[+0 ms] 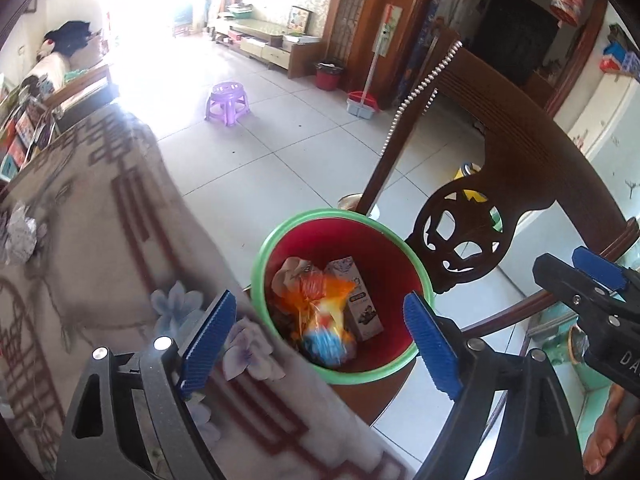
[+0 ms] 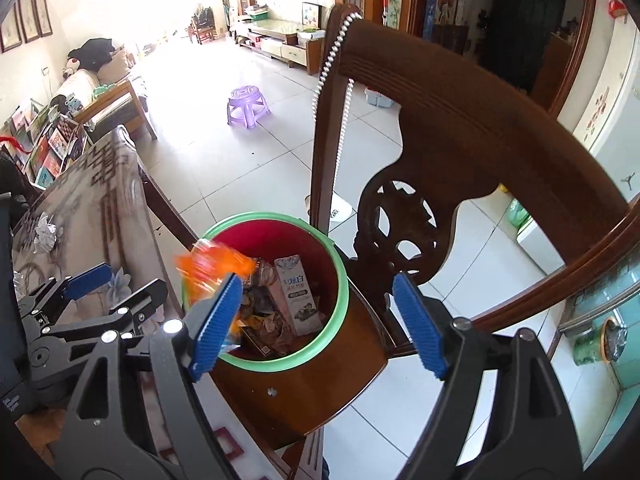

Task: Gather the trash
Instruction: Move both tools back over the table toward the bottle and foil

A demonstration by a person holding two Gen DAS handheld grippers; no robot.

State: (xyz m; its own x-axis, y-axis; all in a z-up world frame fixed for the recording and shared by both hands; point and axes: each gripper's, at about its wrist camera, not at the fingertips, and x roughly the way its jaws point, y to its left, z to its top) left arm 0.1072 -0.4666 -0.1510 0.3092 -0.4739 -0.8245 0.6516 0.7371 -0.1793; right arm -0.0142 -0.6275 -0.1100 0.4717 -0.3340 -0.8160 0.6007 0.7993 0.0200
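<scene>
Both your grippers hang open over the red bin (image 1: 340, 376) on the chair seat (image 2: 320, 380): left gripper (image 1: 320, 340), right gripper (image 2: 316, 320). The orange wrapper (image 1: 324, 320) drops inside, beside the carton (image 2: 298, 294); crumpled foil (image 1: 20, 236) waits near the table's far edge.
</scene>
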